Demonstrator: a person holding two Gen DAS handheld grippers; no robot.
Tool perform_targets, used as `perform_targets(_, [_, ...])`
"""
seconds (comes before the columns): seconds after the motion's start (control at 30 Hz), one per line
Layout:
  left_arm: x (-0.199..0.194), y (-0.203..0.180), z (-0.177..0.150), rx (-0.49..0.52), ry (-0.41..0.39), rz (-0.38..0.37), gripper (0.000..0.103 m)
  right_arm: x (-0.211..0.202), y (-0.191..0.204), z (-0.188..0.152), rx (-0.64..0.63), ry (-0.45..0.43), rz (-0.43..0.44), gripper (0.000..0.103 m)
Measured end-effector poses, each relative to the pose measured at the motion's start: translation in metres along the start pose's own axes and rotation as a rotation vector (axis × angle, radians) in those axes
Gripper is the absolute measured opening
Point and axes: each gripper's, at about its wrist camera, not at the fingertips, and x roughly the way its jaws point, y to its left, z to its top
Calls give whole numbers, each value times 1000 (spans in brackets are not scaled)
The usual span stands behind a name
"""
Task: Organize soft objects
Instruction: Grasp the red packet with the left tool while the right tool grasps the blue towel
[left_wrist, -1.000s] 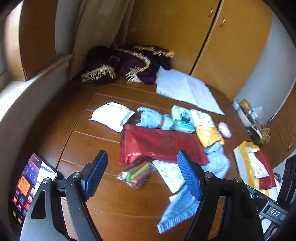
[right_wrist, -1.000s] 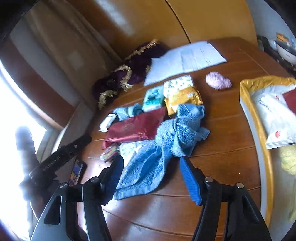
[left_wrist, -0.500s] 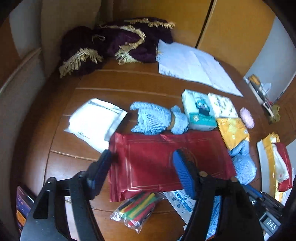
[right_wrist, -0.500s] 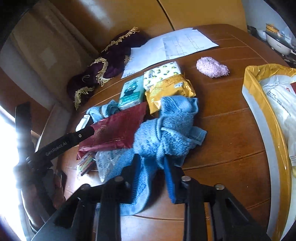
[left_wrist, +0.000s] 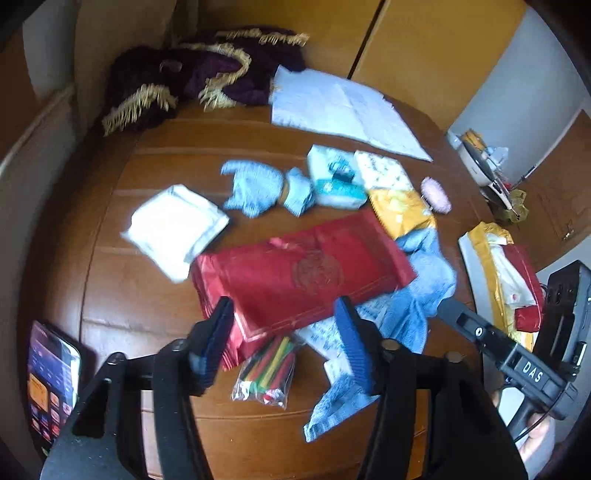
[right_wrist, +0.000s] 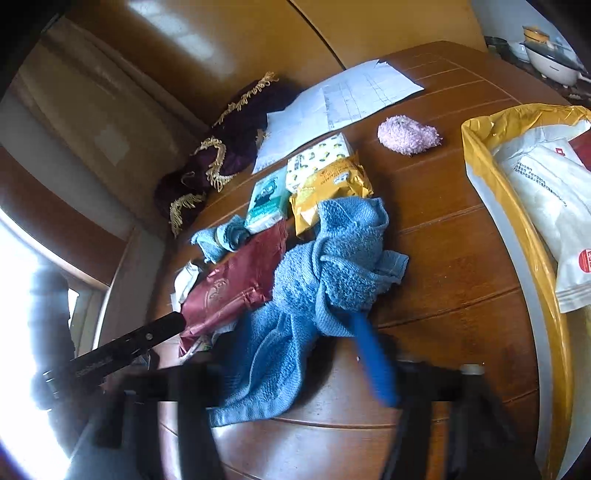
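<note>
A crumpled blue towel (right_wrist: 332, 266) lies mid-table; it also shows in the left wrist view (left_wrist: 421, 295). My right gripper (right_wrist: 306, 354) is open, its fingers straddling the towel's near part; the left finger is blurred. My left gripper (left_wrist: 284, 332) is open and empty above the near edge of a red packet (left_wrist: 303, 273), with a bag of coloured sticks (left_wrist: 267, 373) just below. A rolled blue cloth (left_wrist: 266, 188), a white folded cloth (left_wrist: 173, 225), a pink fluffy ball (right_wrist: 408, 134) and tissue packs (right_wrist: 267, 199) lie beyond.
A dark purple fringed cloth (left_wrist: 207, 81) and white paper sheets (left_wrist: 340, 107) lie at the table's far edge. A yellow-rimmed bag of packets (right_wrist: 517, 206) sits right. A phone (left_wrist: 51, 380) lies near left. Wooden cupboards stand behind.
My right gripper closed partly, then reopened wide and moved forward around the towel's near part. My left gripper advanced over the red packet, then drew back and tilted a little.
</note>
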Motion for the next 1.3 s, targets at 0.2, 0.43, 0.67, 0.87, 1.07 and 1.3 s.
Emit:
perform_targets(0.2, [29,-16,42,95,-69,-64,80,16,6,8,25,22,-19,72])
perform_targets(0.43, [74,-19,44,106,89,-75,80,24,-3,9,48,27,-60,40])
perform_targets(0.67, [53,-16,7,102,175,-180,80,13,-6,6,10,14,-82,32])
perform_targets(0.87, [38,-33,-26,174,150,-131,80,8,-12,4,9,23,-58,35])
perform_targets(1.07, [42,-40,-31,181,93,-46,79,10,-7,3,-10,22,-78,41])
perform_targets(1.3, [39,-30,-31,95,38,-68,65,16,9,0,-102,3,-170,40])
